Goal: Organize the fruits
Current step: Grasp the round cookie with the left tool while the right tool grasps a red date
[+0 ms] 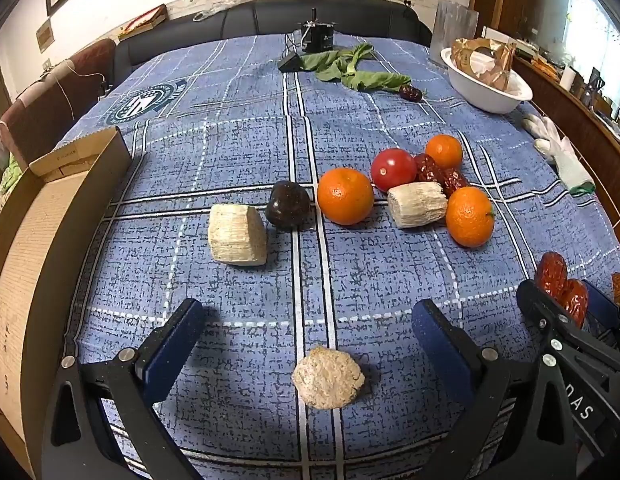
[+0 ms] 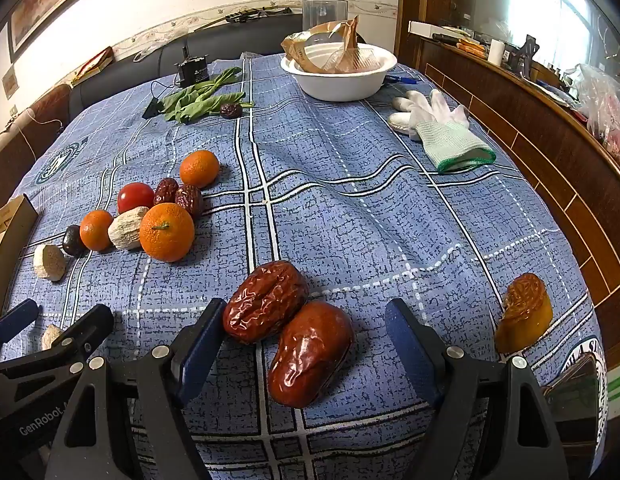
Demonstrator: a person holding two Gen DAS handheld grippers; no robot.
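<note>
Jaws wide on both: left gripper [image 1: 307, 330] straddles beige lump [image 1: 328, 377], right gripper [image 2: 305, 332] two dates [image 2: 287, 330]; fruit cluster [image 1: 406, 188] beyond.

A table covered with a blue plaid cloth [image 2: 350, 208] carries everything. Near its middle lie three oranges [image 1: 345, 196], a tomato [image 1: 393, 169], wrinkled red dates [image 1: 430, 168], a dark round fruit [image 1: 287, 205] and two pale fibrous cut pieces [image 1: 237, 235], with a rough beige lump [image 1: 328, 376] and two glossy dates [image 2: 287, 332] nearer the cameras. Farther back rest green leaves [image 2: 197, 100], a white bowl [image 2: 338, 80] and a white glove [image 2: 442, 128]; a cardboard box [image 1: 37, 240] sits at the left edge.
</note>
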